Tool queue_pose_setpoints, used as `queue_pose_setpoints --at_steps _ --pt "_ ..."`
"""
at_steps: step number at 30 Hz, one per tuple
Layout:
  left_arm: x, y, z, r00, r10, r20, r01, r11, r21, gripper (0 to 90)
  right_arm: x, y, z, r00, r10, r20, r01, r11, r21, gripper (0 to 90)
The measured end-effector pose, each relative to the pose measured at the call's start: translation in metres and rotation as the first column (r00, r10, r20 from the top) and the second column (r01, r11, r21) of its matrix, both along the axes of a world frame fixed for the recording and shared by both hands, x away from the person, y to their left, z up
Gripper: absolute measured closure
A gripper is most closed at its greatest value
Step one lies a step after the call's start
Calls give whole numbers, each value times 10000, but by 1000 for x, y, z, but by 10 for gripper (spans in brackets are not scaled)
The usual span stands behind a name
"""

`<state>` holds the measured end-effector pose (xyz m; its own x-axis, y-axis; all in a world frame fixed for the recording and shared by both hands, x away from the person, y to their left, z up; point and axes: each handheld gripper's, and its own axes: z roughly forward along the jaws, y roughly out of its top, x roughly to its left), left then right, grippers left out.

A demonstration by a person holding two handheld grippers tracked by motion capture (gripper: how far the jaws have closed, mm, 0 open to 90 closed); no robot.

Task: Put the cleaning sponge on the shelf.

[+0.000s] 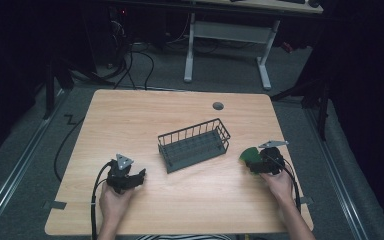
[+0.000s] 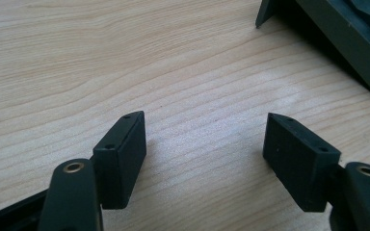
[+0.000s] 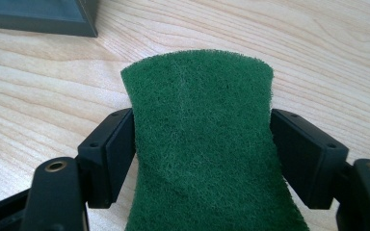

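A green scouring pad (image 3: 200,110) sits between the two jaws of my right gripper (image 3: 202,149). Both pads press on its side edges, and it narrows and bows where they pinch it, just above the wooden table. From above, the pad (image 1: 248,154) pokes out left of the right gripper (image 1: 254,162), close to the right end of the dark wire basket (image 1: 194,145). My left gripper (image 1: 140,176) rests on the table at the front left, pointing towards the basket. Its jaws stand wide open (image 2: 204,144) with only bare wood between them.
The basket's dark base shows at the top right of the left gripper view (image 2: 347,38) and at the top left of the right gripper view (image 3: 38,17). A round cable hole (image 1: 218,106) lies at the table's back. A white desk frame (image 1: 227,30) stands beyond.
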<state>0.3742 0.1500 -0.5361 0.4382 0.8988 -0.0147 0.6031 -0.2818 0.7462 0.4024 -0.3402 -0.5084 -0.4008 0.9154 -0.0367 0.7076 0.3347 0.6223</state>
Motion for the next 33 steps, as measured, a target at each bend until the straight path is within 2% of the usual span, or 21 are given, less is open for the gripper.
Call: queue_pose_setpoints --at_steps 12,21,26,33 --pt "0 0 0 10000 -8 0 8 10000 5 322 -1 1 4 9990 275 -340 -278 9996 -88 303" --pt "0 0 0 10000 -8 0 8 10000 2 322 -4 2 9 9986 343 -402 -333 9992 239 305" --pt "0 0 0 10000 -4 0 4 10000 3 323 -7 2 17 9991 371 -200 -363 9985 412 305" --pt "0 0 0 10000 51 10 -51 10000 14 325 -10 5 33 9985 471 289 -482 9981 383 307"
